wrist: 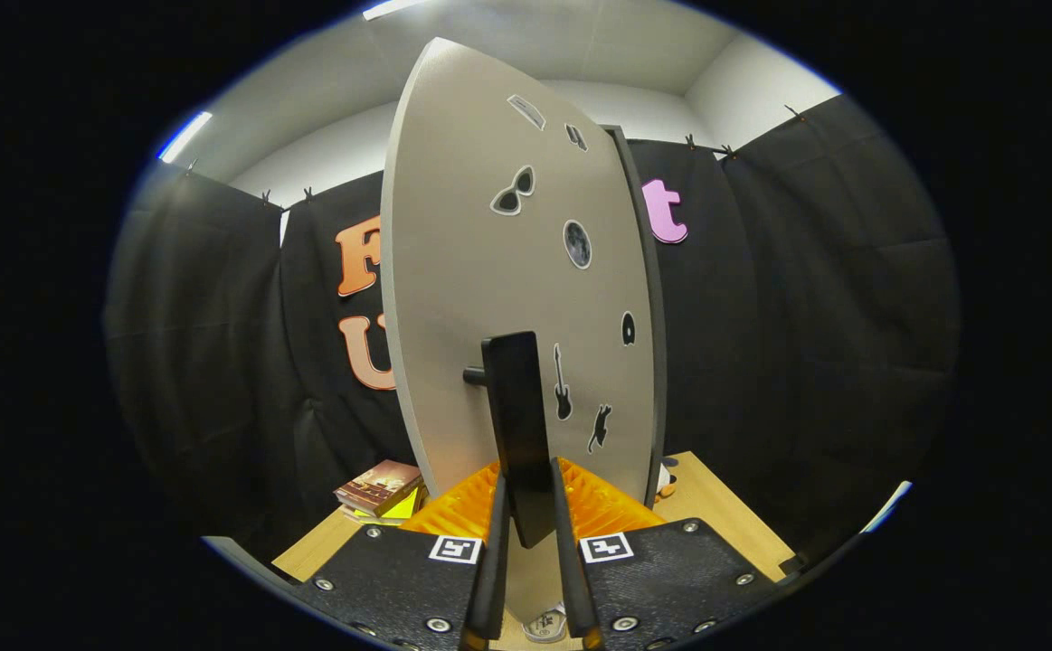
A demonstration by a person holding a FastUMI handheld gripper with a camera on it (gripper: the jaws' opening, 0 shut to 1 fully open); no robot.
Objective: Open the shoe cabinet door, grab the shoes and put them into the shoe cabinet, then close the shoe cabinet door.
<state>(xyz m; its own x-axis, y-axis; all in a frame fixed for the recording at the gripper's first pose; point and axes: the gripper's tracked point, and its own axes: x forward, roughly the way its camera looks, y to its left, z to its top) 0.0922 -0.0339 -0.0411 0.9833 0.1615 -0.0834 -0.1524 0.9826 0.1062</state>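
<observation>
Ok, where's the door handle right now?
In the gripper view, the black handle stands on the grey cabinet door, clamped between the gripper fingers, with a guitar sticker just to its right.

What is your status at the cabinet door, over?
Gripper fingers shut on the flat black door handle. Grey sticker-covered shoe cabinet door swung ajar, edge-on. Stack of books on the wooden table, left.

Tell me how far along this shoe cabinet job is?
The gripper has its jaws closed on the black door handle, and the grey cabinet door stands swung out, almost edge-on. So a door step is in hand, though whether it is opening or closing cannot be told. A shoe peeks out past the door's far edge on the wooden table; whether it is stowed is unclear.
</observation>
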